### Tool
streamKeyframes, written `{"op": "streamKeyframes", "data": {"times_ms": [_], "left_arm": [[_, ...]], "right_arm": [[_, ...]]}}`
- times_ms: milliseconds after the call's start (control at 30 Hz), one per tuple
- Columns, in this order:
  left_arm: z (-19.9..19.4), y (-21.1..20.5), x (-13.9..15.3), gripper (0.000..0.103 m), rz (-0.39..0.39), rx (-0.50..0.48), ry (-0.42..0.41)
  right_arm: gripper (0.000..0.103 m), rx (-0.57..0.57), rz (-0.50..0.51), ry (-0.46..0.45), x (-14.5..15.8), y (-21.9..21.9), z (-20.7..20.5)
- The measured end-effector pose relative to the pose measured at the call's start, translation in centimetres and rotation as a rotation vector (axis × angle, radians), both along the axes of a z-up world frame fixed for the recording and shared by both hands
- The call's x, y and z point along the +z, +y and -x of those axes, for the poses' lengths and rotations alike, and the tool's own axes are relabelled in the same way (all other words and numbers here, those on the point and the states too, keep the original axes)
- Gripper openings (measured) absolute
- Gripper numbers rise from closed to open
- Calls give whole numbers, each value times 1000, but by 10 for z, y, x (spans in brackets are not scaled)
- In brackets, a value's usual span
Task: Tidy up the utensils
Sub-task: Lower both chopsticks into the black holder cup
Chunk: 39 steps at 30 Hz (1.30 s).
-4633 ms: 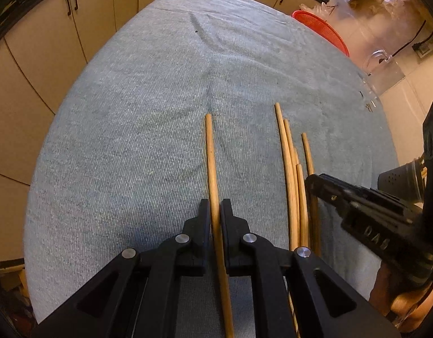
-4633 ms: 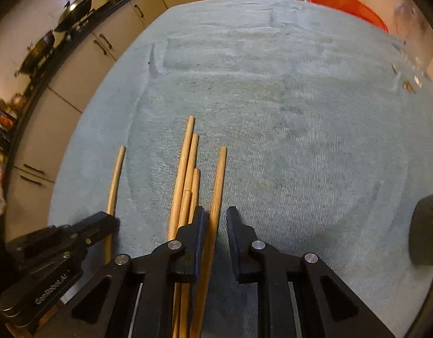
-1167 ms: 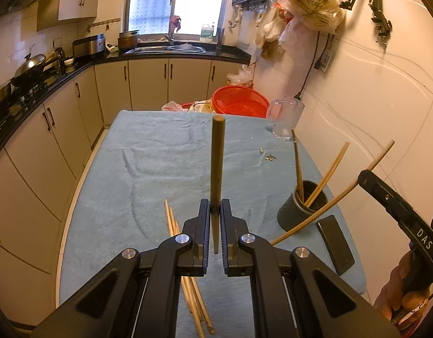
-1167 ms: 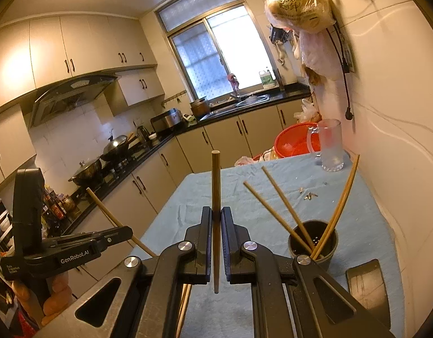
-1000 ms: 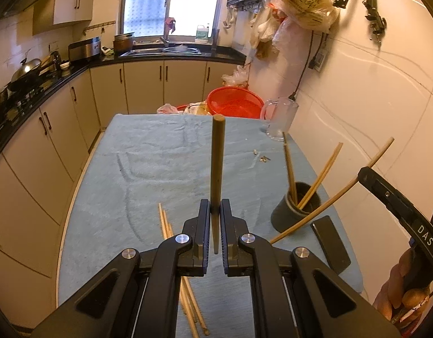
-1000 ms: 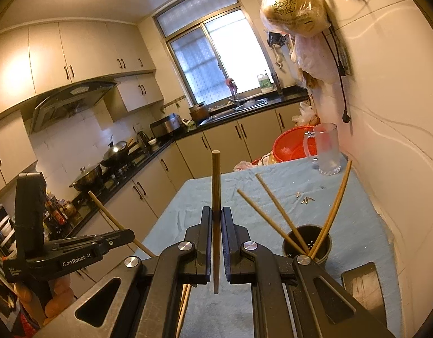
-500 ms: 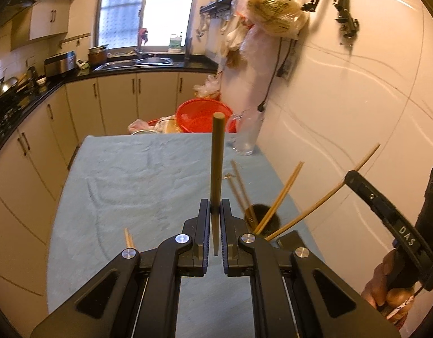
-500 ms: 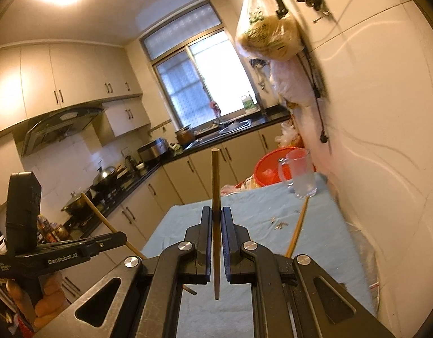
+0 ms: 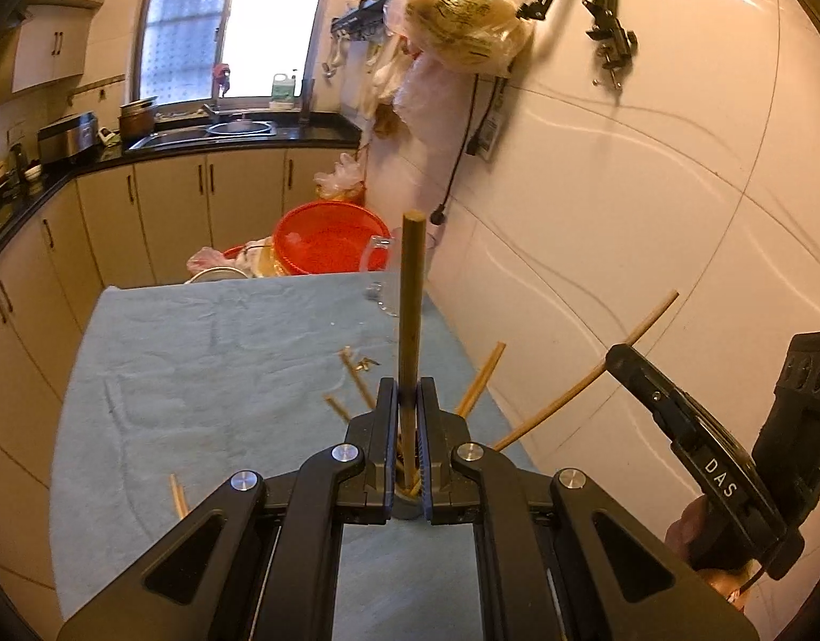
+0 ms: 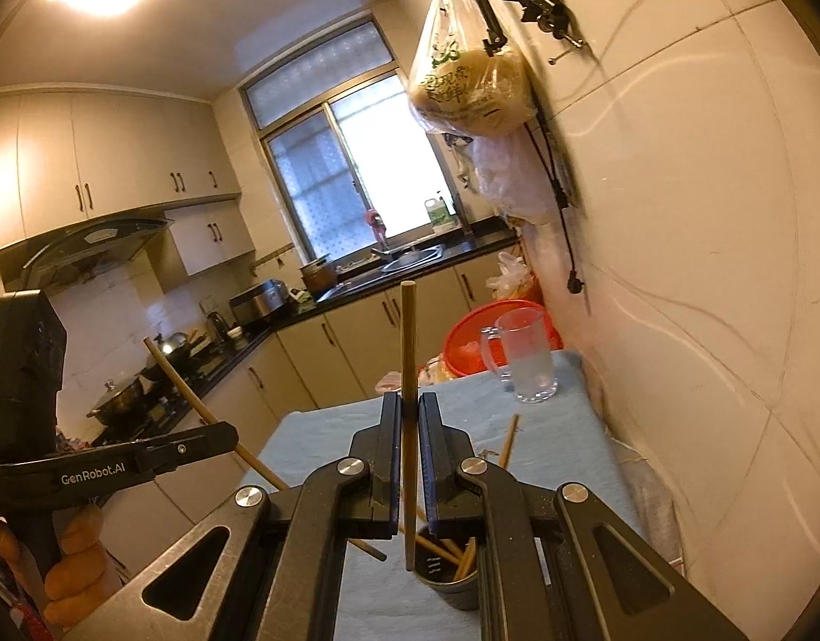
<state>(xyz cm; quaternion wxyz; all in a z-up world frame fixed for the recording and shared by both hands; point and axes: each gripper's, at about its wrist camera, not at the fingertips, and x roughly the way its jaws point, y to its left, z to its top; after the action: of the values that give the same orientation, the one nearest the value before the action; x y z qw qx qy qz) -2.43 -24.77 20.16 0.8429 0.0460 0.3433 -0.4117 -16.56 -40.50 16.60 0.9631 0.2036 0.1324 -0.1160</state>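
Note:
My left gripper (image 9: 407, 400) is shut on a wooden chopstick (image 9: 411, 315), held upright over the dark holder cup (image 9: 407, 507), which is mostly hidden behind its fingers. My right gripper (image 10: 408, 416) is shut on another wooden chopstick (image 10: 408, 368), upright, its lower end just above the rim of the dark cup (image 10: 452, 577). Several chopsticks (image 10: 466, 558) stand in the cup and lean out. The right gripper also shows in the left wrist view (image 9: 623, 360), the left one in the right wrist view (image 10: 218, 438). Loose chopsticks (image 9: 178, 494) lie on the blue cloth (image 9: 196, 374).
A clear glass mug (image 10: 522, 358) and a red basin (image 9: 330, 237) stand at the table's far end. The white tiled wall (image 9: 650, 213) runs along the right side. Kitchen cabinets (image 9: 36, 278) run along the left. A bag (image 10: 468, 80) hangs on the wall.
Both grippers lifted chopsticks off the cloth, turned them upright and moved right toward the cup. The cup now sits directly below both grippers.

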Motion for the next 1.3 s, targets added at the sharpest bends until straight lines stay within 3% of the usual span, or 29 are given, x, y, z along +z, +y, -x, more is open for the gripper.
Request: {"op": "streamKeyframes", "data": {"times_ms": [300, 767, 1067, 1300], "left_arm": [[-12, -30, -29, 6, -30, -19, 41], [-35, -44, -79, 6, -95, 6, 108], [-42, -41, -94, 6, -110, 21, 128], [-44, -40, -94, 6, -107, 22, 136]], "right_arm": [[7, -37, -21, 57, -26, -25, -16], [7, -8, -60, 159, -65, -37, -45], [7, 8, -112, 224, -91, -44, -62], [9, 5, -116, 231, -94, -47, -64]]}}
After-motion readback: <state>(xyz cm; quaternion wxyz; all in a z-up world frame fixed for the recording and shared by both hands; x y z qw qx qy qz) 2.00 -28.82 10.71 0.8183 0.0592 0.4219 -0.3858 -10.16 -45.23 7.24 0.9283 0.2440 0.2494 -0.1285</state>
